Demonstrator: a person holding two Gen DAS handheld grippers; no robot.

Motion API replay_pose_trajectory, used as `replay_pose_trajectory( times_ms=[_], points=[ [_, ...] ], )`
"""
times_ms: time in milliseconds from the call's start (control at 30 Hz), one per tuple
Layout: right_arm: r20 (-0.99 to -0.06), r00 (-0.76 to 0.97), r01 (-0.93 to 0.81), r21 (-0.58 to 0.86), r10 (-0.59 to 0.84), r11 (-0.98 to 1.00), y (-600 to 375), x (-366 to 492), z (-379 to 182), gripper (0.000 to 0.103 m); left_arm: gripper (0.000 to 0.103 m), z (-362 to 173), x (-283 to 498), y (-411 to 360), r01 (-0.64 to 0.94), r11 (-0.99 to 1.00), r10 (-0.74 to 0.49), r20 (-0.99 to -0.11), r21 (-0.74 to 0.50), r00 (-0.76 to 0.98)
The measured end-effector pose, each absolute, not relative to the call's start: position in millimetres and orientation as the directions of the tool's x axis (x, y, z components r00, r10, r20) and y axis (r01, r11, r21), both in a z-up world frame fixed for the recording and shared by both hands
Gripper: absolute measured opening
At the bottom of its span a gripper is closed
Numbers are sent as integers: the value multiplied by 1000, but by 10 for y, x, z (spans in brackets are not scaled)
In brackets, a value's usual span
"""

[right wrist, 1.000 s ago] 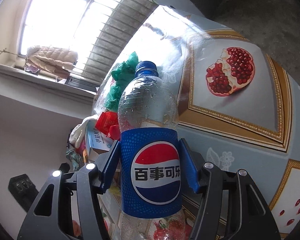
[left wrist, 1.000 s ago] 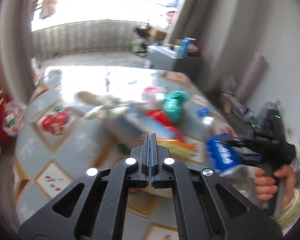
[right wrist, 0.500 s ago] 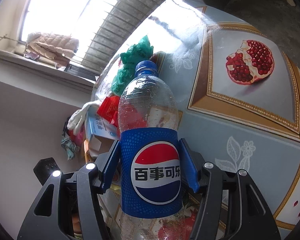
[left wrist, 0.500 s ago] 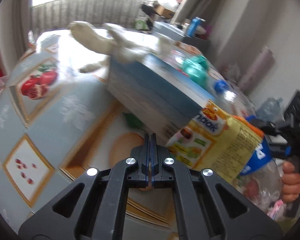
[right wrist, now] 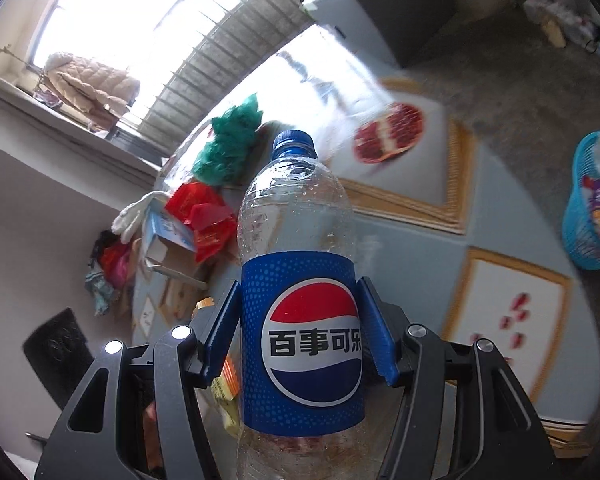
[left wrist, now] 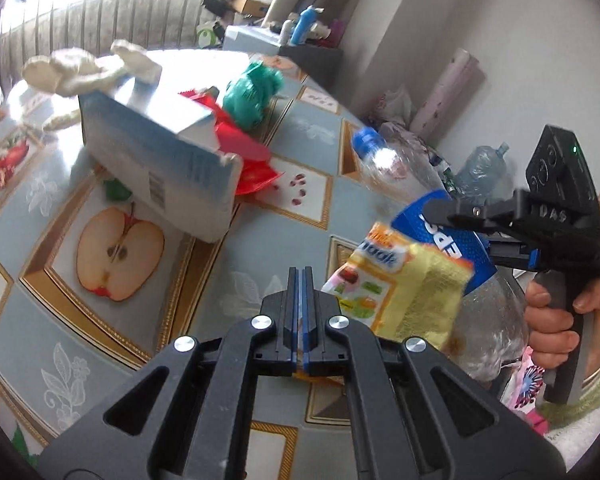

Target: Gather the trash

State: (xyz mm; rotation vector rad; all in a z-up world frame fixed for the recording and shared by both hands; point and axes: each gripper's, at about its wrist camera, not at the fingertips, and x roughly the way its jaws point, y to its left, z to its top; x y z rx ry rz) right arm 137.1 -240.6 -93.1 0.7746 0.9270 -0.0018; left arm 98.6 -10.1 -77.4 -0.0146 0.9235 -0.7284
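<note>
Two pieces of trash are now travelling together: the right gripper (right wrist: 300, 344) is clamping the bottle (right wrist: 300, 320), swinging toward the newly visible basket (right wrist: 592, 208), while the left gripper's (left wrist: 300, 280) closed jaws are pinching the yellow packet (left wrist: 404, 288) beside it.

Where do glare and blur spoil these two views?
Left wrist view: window glare washes out the far end of the table and the white cloth on the box; the snack packet is smeared. Right wrist view: the window is blown out and the pomegranate print is blurred, while the bottle in the right gripper stays sharp.
</note>
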Motion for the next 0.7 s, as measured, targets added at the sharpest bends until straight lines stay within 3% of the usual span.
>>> replay_pose_trajectory(
  times_ms=[333, 467, 700],
  points=[
    [-761, 624, 325, 462, 181, 825, -2499, 943, -775, 57, 2, -626, 713, -225, 659, 708, -588, -728, -254, 351],
    [-790, 592, 323, 415, 161, 850, -2472, 726, -765, 57, 29, -627, 569, -340, 710, 671, -579, -749, -212, 323],
    [-806, 563, 287, 398, 183, 872, -2277, 505, -788, 57, 42, -758, 296, -602, 792, 605, -517, -796, -81, 314]
  ],
)
